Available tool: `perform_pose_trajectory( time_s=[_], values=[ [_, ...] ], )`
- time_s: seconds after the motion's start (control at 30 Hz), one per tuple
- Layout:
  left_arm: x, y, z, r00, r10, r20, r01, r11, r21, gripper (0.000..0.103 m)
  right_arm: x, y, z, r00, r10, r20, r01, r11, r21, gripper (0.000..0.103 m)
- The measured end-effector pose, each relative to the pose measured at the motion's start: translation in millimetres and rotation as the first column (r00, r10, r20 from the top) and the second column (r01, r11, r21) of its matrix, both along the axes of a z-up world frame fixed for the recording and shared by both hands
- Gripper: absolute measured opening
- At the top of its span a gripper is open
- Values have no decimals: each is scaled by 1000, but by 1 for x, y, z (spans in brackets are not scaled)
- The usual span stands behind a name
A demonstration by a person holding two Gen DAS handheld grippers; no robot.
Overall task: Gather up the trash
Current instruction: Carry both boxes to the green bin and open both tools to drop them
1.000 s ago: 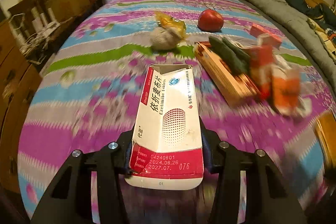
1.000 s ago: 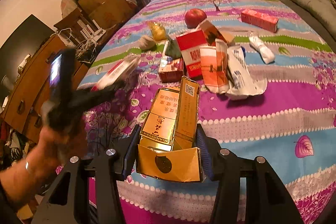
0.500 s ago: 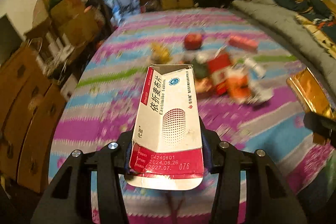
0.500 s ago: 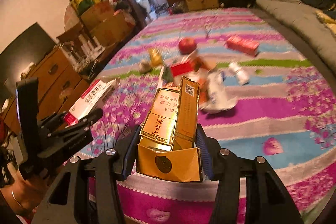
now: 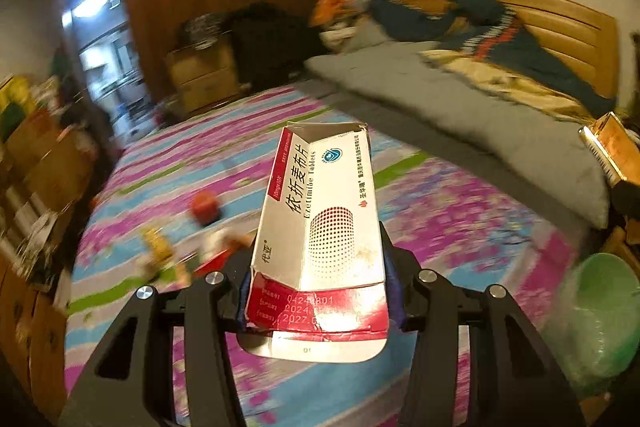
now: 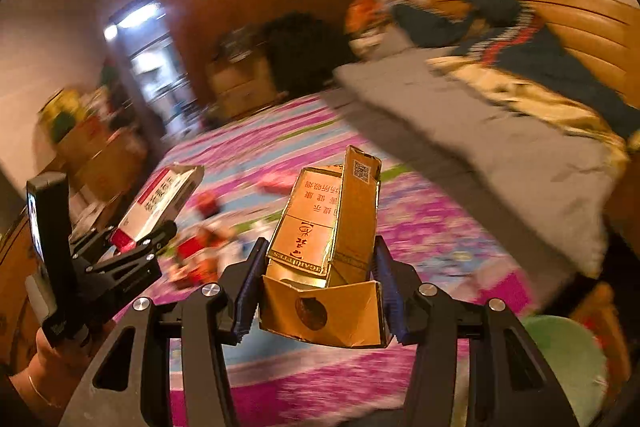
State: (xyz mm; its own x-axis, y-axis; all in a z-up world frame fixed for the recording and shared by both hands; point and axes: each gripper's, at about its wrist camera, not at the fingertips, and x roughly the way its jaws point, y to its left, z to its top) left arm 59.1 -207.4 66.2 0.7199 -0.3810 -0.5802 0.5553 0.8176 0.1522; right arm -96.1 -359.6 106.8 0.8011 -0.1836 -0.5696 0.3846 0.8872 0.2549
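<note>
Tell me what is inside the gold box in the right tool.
The gold box is torn open at the top, its flap sticking up. Only its gold walls show; the inside is hidden from this view, so any contents cannot be told.

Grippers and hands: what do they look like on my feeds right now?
Both the left gripper and the right gripper are matte black two-finger frames with silver screw heads, triangular cut-outs and ribbed dark blue pads. The left one carries an upright black handle. A thin bracelet circles the left hand's wrist.
</note>
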Motion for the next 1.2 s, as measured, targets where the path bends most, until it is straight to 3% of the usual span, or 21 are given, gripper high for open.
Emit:
perform_pose_trajectory(
  time_s=[0.17, 0.33, 0.6, 0.83, 1.2],
  values=[
    [-28, -69, -4, 986, -166, -3, 166, 986, 11, 48, -66, -58, 4, 985, -170, -40, 170, 986, -3, 53],
    [-64, -132, -13, 949, -313, -27, 313, 949, 27, 48, -126, -102, -8, 945, -309, -104, 309, 951, -14, 53],
    [-124, -204, -44, 847, -522, -99, 530, 842, 101, 48, -203, -137, -41, 876, -435, -207, 450, 892, 29, 53],
    [-155, -234, -88, 733, -636, -243, 674, 727, 128, 48, -230, -143, -87, 843, -455, -286, 506, 852, 137, 53],
    [-180, -238, -109, 669, -677, -306, 736, 659, 152, 49, -225, -132, -106, 836, -446, -319, 515, 839, 176, 53]
  ],
)
